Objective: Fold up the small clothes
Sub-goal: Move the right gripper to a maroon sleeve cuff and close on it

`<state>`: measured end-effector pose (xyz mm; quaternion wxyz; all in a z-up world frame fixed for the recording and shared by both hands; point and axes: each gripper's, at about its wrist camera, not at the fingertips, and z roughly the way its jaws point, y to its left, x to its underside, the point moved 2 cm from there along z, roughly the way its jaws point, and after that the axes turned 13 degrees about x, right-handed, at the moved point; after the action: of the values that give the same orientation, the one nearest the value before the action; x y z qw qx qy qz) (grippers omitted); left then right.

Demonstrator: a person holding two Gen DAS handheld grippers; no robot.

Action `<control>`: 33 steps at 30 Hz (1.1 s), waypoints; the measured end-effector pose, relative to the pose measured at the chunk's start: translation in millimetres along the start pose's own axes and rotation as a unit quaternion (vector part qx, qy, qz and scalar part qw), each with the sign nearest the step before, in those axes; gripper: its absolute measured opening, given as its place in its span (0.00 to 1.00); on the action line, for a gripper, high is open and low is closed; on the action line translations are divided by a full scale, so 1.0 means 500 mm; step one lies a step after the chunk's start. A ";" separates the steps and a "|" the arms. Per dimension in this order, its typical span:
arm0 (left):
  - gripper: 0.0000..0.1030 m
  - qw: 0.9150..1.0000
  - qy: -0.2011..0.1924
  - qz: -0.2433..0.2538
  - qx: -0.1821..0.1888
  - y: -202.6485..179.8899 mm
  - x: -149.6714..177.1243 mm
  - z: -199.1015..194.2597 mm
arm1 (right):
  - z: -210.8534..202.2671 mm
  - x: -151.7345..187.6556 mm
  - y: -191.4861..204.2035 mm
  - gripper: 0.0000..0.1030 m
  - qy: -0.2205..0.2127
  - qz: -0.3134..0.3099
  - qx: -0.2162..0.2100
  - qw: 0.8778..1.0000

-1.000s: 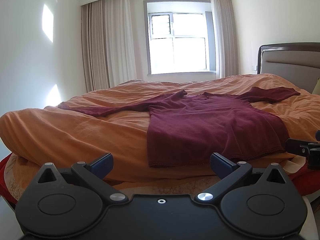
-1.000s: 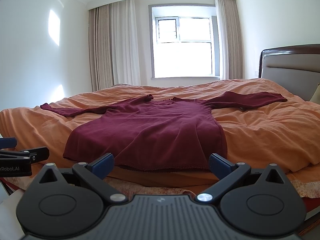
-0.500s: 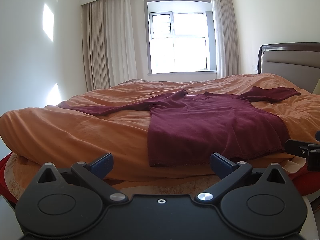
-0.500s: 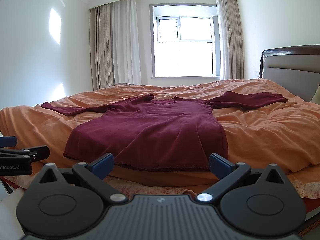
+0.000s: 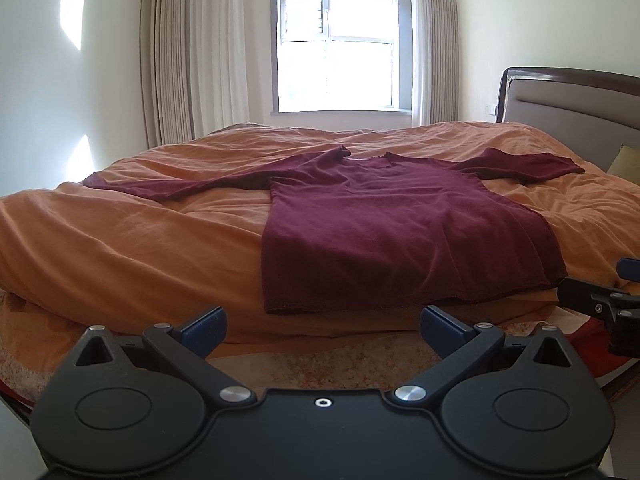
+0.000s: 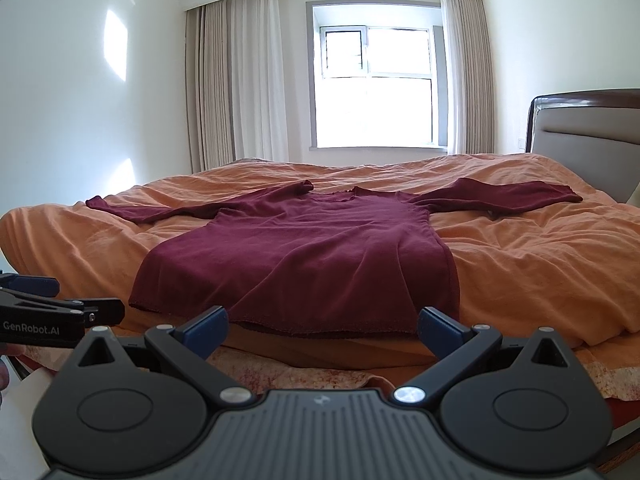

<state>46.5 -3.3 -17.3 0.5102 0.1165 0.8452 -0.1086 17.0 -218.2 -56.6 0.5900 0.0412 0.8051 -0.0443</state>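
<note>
A dark red long-sleeved top (image 5: 400, 224) lies spread flat on the orange bedcover (image 5: 132, 240), both sleeves stretched out to the sides and its hem at the near edge of the bed. It also shows in the right wrist view (image 6: 312, 256). My left gripper (image 5: 322, 326) is open and empty, just short of the hem, toward its left corner. My right gripper (image 6: 322, 326) is open and empty, just short of the hem's right part. Each gripper shows at the side of the other's view.
The bed's headboard (image 5: 568, 108) stands at the right. A window (image 5: 340, 44) with curtains (image 5: 192, 60) is behind the bed. A patterned sheet edge (image 6: 360, 376) hangs below the orange cover at the near side.
Both views have risen and tilted slightly, so the top appears a little lower and closer. Both grippers stay open and nothing on the bed has moved.
</note>
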 end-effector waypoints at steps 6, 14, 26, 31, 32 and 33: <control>1.00 1.000 0.013 0.011 -0.002 0.011 -0.044 0.042 | -0.004 -0.020 -0.023 1.00 -0.026 0.015 0.018 0.999; 1.00 0.999 0.032 0.024 -0.028 0.055 -0.132 0.116 | 0.020 -0.013 -0.082 1.00 -0.020 0.077 0.020 0.997; 1.00 0.998 0.052 0.015 -0.043 0.117 -0.262 0.250 | 0.119 -0.056 -0.118 1.00 -0.011 0.118 0.018 0.993; 1.00 0.997 0.059 0.016 -0.041 0.125 -0.325 0.319 | 0.175 -0.097 -0.144 1.00 0.003 0.131 0.043 0.990; 1.00 0.997 0.059 0.018 -0.040 0.125 -0.338 0.334 | 0.191 -0.106 -0.152 1.00 0.011 0.131 0.052 0.990; 1.00 0.997 0.060 0.019 -0.040 0.124 -0.350 0.350 | 0.204 -0.112 -0.161 1.00 0.017 0.132 0.061 0.989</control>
<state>291.0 -12.1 54.2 0.4650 0.1182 0.8755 -0.0575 121.0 -311.1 -32.0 0.5733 0.1843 0.7982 -0.0144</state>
